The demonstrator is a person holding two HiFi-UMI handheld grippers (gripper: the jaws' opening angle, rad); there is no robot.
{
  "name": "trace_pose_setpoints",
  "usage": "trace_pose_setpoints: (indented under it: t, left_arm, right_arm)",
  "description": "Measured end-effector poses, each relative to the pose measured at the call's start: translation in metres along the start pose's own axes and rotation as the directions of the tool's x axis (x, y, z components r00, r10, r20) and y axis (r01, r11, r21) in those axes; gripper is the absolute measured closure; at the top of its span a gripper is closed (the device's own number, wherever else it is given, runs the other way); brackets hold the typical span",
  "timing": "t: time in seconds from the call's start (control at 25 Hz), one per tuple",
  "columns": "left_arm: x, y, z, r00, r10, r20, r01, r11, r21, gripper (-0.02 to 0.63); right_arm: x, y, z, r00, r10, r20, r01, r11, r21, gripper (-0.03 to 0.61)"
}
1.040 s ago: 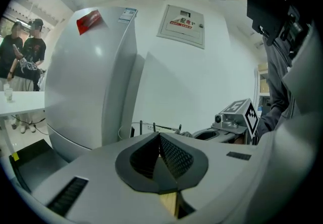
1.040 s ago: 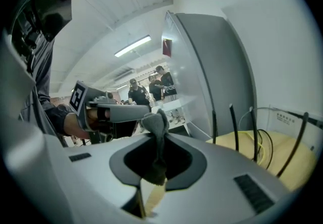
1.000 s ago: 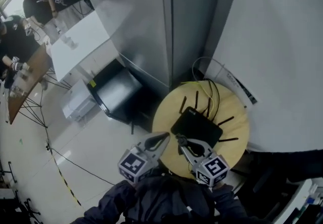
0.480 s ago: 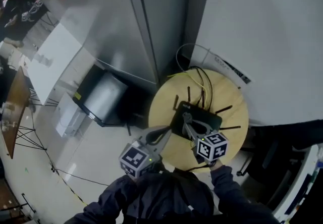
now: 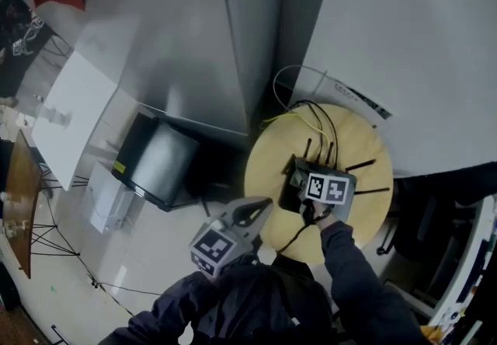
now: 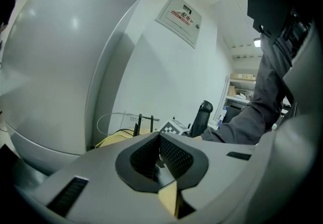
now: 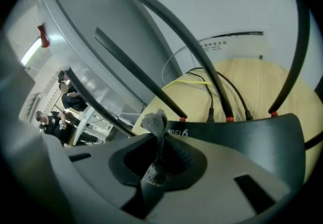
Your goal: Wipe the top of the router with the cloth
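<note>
Right gripper [image 7: 160,153] pinched tight on the grey cloth [image 7: 155,123] at the router [image 7: 242,134] (head view hides the cloth); left gripper [image 6: 157,143] closed, empty.

You look down on round wooden counter [image 5: 365,151] tucked against white wall [image 5: 419,33] and grey metal column [image 5: 241,25]. Left of you: glossy pale floor [image 5: 116,258], black box with grey top [image 5: 159,161], long white table [image 5: 66,110], brown table [image 5: 17,196] at frame edge. Framed sign [image 6: 177,13] on wall.
</note>
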State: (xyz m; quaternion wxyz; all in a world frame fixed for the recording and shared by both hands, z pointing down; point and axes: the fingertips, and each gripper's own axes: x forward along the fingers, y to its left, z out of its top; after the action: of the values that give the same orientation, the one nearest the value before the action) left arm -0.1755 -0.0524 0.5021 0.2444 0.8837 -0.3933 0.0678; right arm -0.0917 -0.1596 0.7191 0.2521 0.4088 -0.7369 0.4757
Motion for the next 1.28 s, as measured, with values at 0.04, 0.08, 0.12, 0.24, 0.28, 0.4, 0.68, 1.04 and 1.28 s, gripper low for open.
trace_pose_setpoints:
  t: [0.04, 0.08, 0.12, 0.24, 0.28, 0.4, 0.68, 1.04, 1.28]
  left_arm:
    - [0.0, 0.002, 0.001, 1.0, -0.009, -0.003, 0.009, 1.0, 0.005, 0.618]
    - [0.001, 0.004, 0.002, 1.0, -0.016, -0.003, 0.016, 1.0, 0.008, 0.618]
    - [0.002, 0.006, 0.004, 1.0, -0.021, -0.002, 0.021, 1.0, 0.009, 0.618]
    - [0.01, 0.01, 0.008, 0.999, -0.035, -0.001, 0.035, 0.999, 0.012, 0.618]
    - [0.014, 0.01, 0.009, 0.999, -0.042, -0.003, 0.042, 0.999, 0.016, 0.618]
    - [0.025, 0.007, 0.012, 0.998, -0.065, -0.007, 0.066, 0.998, 0.017, 0.618]
    - [0.046, -0.014, 0.012, 0.99, -0.137, -0.041, 0.138, 0.99, 0.037, 0.618]
    - [0.051, -0.023, 0.011, 0.987, -0.151, -0.055, 0.154, 0.986, 0.061, 0.618]
    - [0.04, -0.017, 0.008, 0.992, -0.116, -0.051, 0.119, 0.992, 0.051, 0.618]
  right_arm:
    - [0.005, -0.004, -0.001, 1.0, -0.023, -0.008, 0.023, 1.0, 0.004, 0.511]
    - [0.008, -0.006, -0.001, 0.999, -0.038, -0.013, 0.038, 0.999, 0.009, 0.511]
    - [0.01, -0.009, -0.001, 0.999, -0.045, -0.017, 0.045, 0.999, 0.015, 0.511]
    - [0.006, -0.019, -0.001, 0.998, -0.062, -0.018, 0.062, 0.998, 0.011, 0.511]
    - [0.003, -0.024, 0.0, 0.997, -0.075, -0.016, 0.075, 0.997, 0.006, 0.511]
    - [-0.014, -0.05, 0.0, 0.991, -0.132, 0.004, 0.132, 0.991, 0.012, 0.511]
    - [-0.07, -0.124, -0.012, 0.961, -0.272, 0.053, 0.266, 0.959, 0.102, 0.511]
    - [-0.105, -0.162, -0.025, 0.929, -0.357, 0.093, 0.34, 0.926, 0.162, 0.509]
    - [-0.075, -0.078, -0.013, 0.974, -0.186, 0.126, 0.182, 0.982, 0.041, 0.511]
